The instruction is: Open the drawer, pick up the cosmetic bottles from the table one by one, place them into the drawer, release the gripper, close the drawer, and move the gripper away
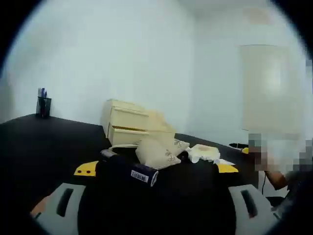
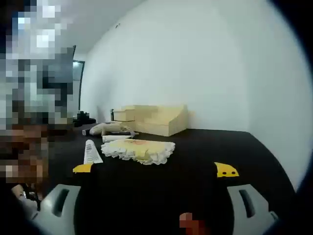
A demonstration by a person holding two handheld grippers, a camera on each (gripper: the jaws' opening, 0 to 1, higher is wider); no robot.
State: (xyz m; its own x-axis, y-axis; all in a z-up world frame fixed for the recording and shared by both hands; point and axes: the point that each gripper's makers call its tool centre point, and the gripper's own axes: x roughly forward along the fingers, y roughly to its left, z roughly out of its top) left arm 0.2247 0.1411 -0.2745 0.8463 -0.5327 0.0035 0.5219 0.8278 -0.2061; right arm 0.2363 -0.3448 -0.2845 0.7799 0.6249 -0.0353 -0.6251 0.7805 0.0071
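On the black table [image 1: 44, 142], the drawer unit [image 1: 126, 123] sits closed; both grippers gape empty, so opening comes first.

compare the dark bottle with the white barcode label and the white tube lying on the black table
The dark bottle with a white barcode label is black, while the white tube is pale all over with faint print. In the left gripper view the bottle lies just before the beige pouch; in the right gripper view the tube lies beside the frilled cream cloth. Both lie flat on the black table, ungripped.
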